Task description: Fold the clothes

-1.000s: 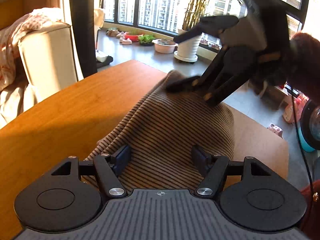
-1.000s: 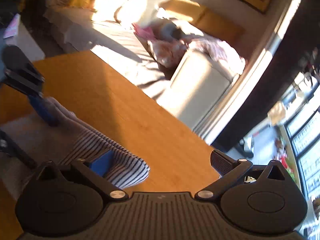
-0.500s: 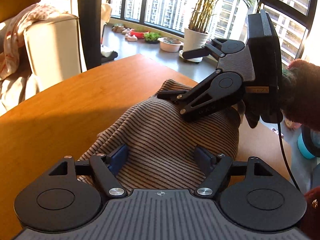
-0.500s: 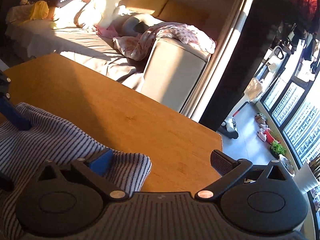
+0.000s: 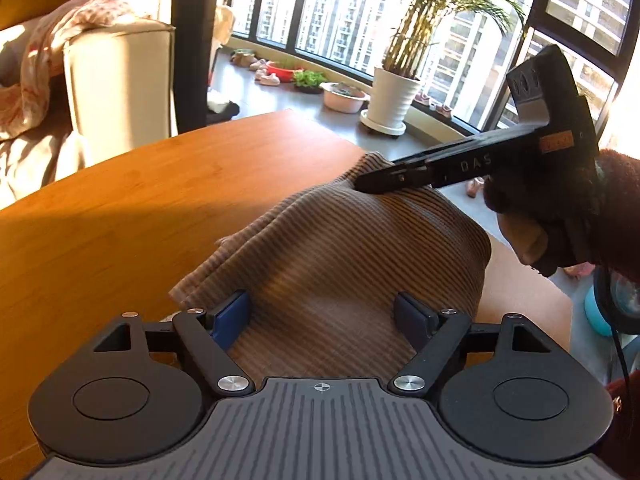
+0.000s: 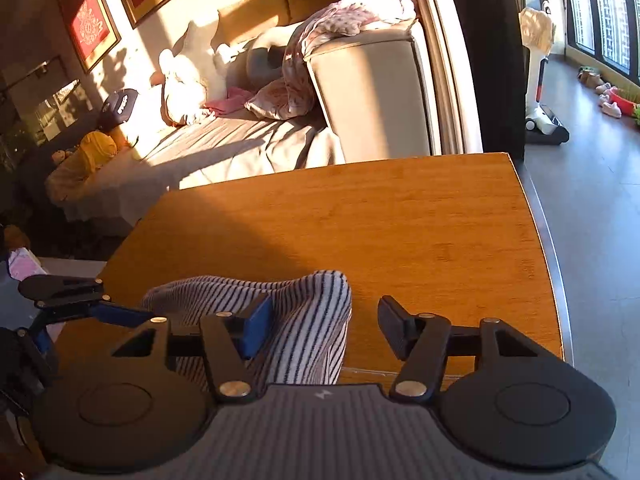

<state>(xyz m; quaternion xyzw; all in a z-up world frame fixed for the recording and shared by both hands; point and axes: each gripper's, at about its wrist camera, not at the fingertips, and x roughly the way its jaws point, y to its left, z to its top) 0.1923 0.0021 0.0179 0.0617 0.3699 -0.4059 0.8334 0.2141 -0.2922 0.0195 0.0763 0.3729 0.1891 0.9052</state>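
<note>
The striped garment (image 5: pixel 360 248) is a soft ribbed knit cloth, matt, with fine dark lines. The worktop (image 5: pixel 140 208) is smooth wood with a warm satin sheen and a faint grain. Each hand-held gripper, left (image 5: pixel 324 316) and right (image 6: pixel 326 326), is matt black plastic with a ridged grey body, shiny metal screws and blue rubbery pads (image 6: pixel 256 328).

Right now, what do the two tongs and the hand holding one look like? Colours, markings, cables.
Left tongs: black linkage arms, silver pivot screws, blue finger pads, grey ribbed body. Right tongs: same build; in the left wrist view their side reads "DAS" in pale letters beside an orange label. The right hand wears a dark maroon fuzzy glove, and a thin black cable hangs below it.
</note>
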